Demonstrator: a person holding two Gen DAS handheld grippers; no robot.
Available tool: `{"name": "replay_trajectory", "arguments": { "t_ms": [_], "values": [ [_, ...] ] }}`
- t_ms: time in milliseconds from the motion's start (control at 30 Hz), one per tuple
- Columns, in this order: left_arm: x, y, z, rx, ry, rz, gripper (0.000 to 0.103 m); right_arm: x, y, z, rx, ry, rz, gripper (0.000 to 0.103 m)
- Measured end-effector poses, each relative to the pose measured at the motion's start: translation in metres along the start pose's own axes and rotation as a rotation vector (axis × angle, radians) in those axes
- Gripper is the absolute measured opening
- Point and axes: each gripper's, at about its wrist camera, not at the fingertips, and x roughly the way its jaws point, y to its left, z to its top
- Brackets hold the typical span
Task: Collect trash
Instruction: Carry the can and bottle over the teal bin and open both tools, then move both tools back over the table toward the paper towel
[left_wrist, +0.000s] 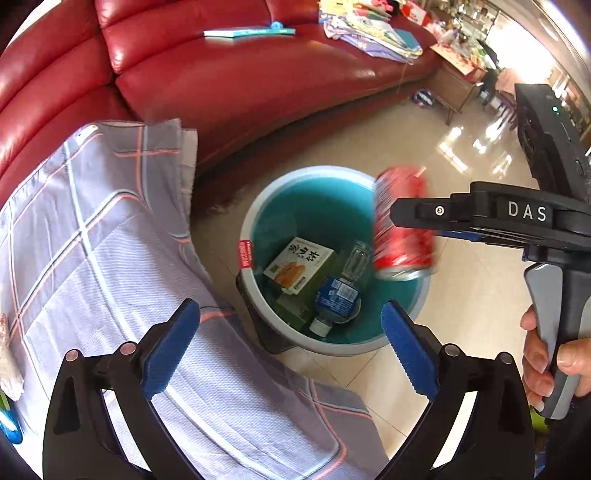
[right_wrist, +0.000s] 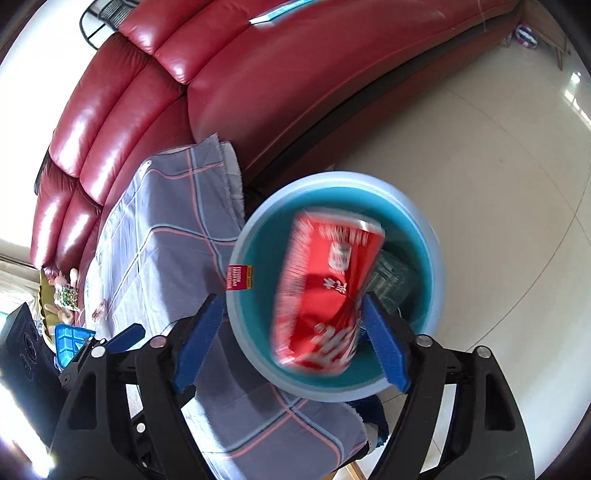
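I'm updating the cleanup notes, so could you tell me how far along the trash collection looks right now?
Done: the teal bin already holds a snack box, a blue-labelled bottle and a clear bottle. In hand: a red can, blurred, sits over the bin between the open jaws of the right gripper, apparently just released. The left gripper is open and empty. Left: the can has not landed; other trash isn't clearly visible.

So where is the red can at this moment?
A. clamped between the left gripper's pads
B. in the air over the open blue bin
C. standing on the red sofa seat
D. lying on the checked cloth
B: the red can shows blurred above the blue bin, with the right gripper open around it.
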Motion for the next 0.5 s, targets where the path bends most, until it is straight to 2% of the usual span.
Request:
{"name": "replay_trajectory", "arguments": {
  "t_ms": [133,233,500],
  "values": [
    [-0.007,0.008,-0.003,-0.022,-0.008,-0.005,0.099,0.001,0.009,0.001,-0.008,0.006,-0.021,0.078],
    [-0.012,0.011,-0.006,-0.03,-0.018,-0.01,0.099,0.0,0.008,-0.002,0.014,0.007,-0.045,0.087],
    [-0.023,0.021,-0.014,-0.048,-0.035,-0.033,0.099,0.0,0.003,-0.012,0.071,0.035,-0.1,0.092]
  ]
}}
